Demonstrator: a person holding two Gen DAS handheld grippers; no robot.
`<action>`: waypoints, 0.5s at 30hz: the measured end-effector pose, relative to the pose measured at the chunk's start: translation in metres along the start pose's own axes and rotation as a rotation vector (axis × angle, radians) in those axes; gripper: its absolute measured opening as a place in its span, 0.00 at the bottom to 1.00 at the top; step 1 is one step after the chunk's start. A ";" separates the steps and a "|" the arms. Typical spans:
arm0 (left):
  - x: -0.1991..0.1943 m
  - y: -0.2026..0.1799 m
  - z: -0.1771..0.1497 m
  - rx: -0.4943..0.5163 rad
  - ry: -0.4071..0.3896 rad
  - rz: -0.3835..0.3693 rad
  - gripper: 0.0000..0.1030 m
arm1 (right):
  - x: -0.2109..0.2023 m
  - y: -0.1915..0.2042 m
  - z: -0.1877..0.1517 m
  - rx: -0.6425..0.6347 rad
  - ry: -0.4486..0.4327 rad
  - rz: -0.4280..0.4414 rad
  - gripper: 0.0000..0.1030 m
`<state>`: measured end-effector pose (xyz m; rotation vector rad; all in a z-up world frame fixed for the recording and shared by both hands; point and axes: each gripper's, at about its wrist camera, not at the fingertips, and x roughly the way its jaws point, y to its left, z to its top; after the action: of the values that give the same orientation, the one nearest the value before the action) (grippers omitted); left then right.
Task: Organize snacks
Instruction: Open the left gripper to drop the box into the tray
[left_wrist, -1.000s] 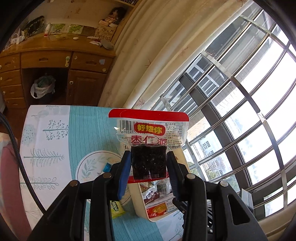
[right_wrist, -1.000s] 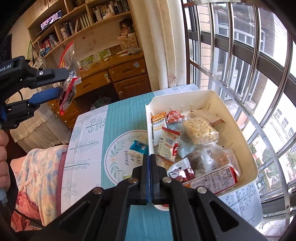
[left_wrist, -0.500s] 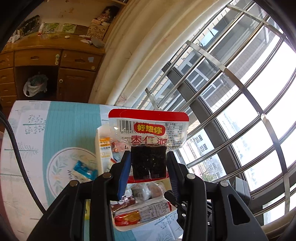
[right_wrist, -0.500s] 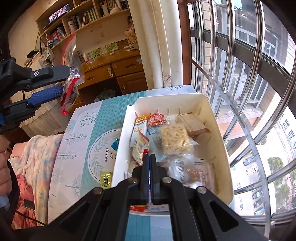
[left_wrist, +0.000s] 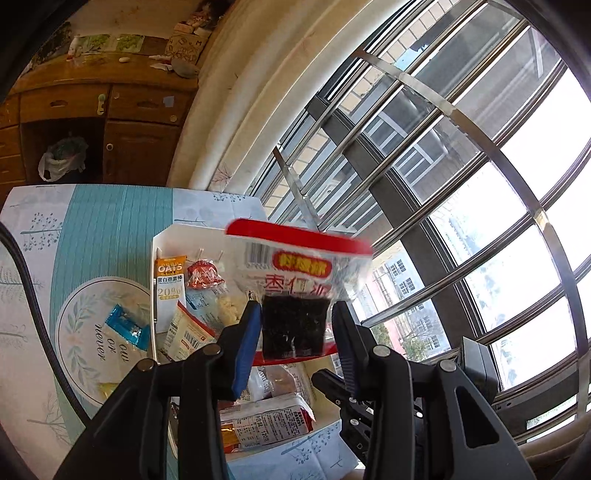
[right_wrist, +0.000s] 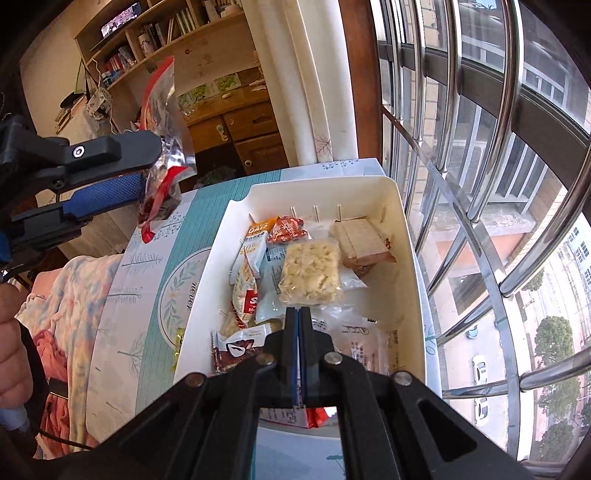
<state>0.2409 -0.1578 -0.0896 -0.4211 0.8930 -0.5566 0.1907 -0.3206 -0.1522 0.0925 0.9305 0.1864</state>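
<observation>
My left gripper (left_wrist: 295, 321) is shut on a clear snack packet (left_wrist: 295, 280) with a red top band and a dark filling, held upright in the air above the white bin (left_wrist: 162, 240). From the right wrist view the same packet (right_wrist: 162, 110) hangs in the left gripper (right_wrist: 147, 173) to the left of the bin (right_wrist: 369, 188), over the table. The bin holds several wrapped snacks, among them an oats bar (left_wrist: 170, 280) and a pale puffed bar (right_wrist: 310, 273). My right gripper (right_wrist: 298, 314) is shut and empty, just above the bin's near end.
A blue wrapper (left_wrist: 127, 326) and a yellow one (right_wrist: 179, 341) lie on the teal tablecloth (left_wrist: 103, 229) left of the bin. Window bars (right_wrist: 480, 147) run close along the right. A wooden desk (left_wrist: 96, 96) stands behind, and a floral quilt (right_wrist: 70, 295) lies at the left.
Both grippers have swung to the right, toward the window, so the bin now sits under them. The packet stays in the left gripper and now tilts a little.
</observation>
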 end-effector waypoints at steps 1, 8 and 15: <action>0.000 -0.001 0.000 -0.001 -0.004 0.001 0.37 | 0.000 -0.002 0.000 0.003 -0.001 0.005 0.00; -0.002 -0.003 0.001 -0.014 -0.017 0.042 0.54 | 0.000 -0.011 0.001 0.032 0.005 0.030 0.01; -0.013 0.003 -0.001 -0.024 -0.016 0.079 0.55 | 0.002 -0.016 0.000 0.071 0.015 0.059 0.03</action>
<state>0.2344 -0.1478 -0.0843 -0.4101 0.8976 -0.4692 0.1935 -0.3355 -0.1563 0.1845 0.9497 0.2092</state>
